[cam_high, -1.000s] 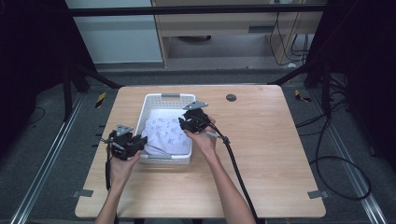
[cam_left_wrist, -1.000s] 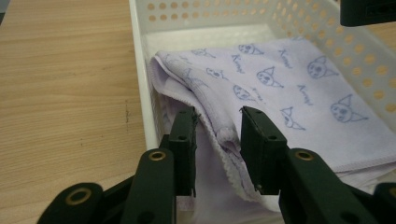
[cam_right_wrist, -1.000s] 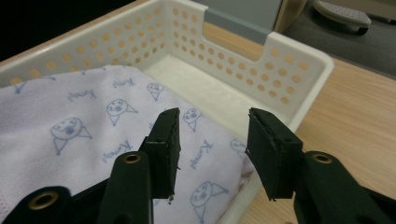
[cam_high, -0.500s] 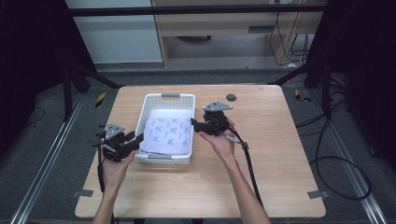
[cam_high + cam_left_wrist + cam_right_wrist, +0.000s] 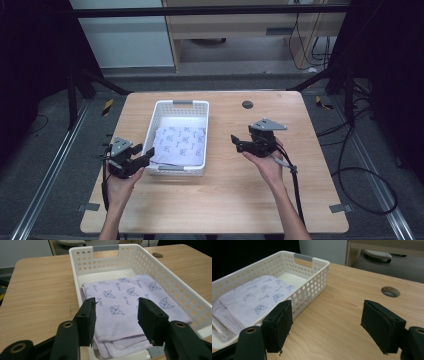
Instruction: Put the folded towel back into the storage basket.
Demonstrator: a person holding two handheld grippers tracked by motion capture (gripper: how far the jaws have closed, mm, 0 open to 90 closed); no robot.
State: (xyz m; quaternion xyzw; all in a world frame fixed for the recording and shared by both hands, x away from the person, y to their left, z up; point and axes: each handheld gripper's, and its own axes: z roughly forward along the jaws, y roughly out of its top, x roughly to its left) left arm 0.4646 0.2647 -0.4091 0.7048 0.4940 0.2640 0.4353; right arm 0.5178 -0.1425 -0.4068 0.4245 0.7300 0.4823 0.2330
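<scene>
I take the white basket (image 5: 176, 137) as my landmark: it sits on the wooden table (image 5: 225, 200) toward the table's left half, its grey-handled end pointing away from me, and the folded lilac towel (image 5: 180, 145) with small printed faces lies flat inside it, filling the part of the basket nearest me while the far end of the basket floor is bare. My left gripper (image 5: 141, 156) hangs at the basket's near left corner, just beside the rim, pointing in across it; in the left gripper view its jaws stand about half apart, with the towel (image 5: 130, 302) seen through the gap between them but nothing pinched, and the pads touch no cloth. Those jaws have just been opening, and nothing is between them. My right gripper (image 5: 236, 142) is held in the hand (image 5: 267, 162) off the basket's right side, apart from its wall and over bare table, pointing back toward the basket. In the right gripper view its jaws stand wide with only wood grain between them, the basket (image 5: 312, 280) off to one side and the towel (image 5: 254, 298) lying inside it; these jaws too have just been opening, and they hold nothing. Beyond the basket's far right corner a round cable hole (image 5: 247, 104) is set in the tabletop, and the right gripper's cable (image 5: 295, 185) trails back along my forearm
</scene>
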